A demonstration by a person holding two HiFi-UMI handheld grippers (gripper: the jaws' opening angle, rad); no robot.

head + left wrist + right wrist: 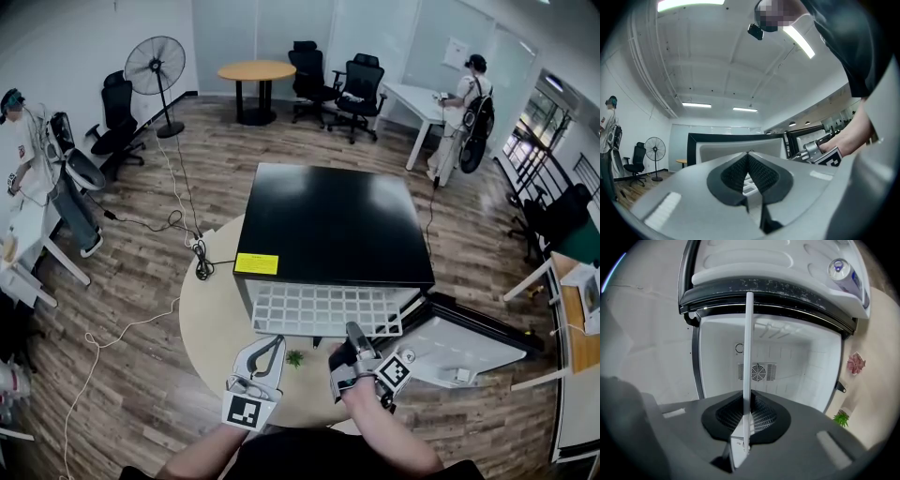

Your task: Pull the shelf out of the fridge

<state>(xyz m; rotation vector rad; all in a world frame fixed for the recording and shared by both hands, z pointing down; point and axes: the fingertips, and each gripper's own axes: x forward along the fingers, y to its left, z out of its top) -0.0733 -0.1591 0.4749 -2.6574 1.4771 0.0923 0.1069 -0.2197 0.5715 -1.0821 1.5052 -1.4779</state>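
Round table, shelf half out — right gripper clamping

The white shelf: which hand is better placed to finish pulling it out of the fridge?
The right gripper: its jaws are clamped on the front edge of the shelf. The left gripper has its jaws together, holding nothing.

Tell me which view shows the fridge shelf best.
Head view: the shelf shows as a full white grid, partly out of the fridge. Right gripper view has it edge-on, a thin strip clamped in the right gripper. Left gripper view catches only a sliver of grid behind its jaws.
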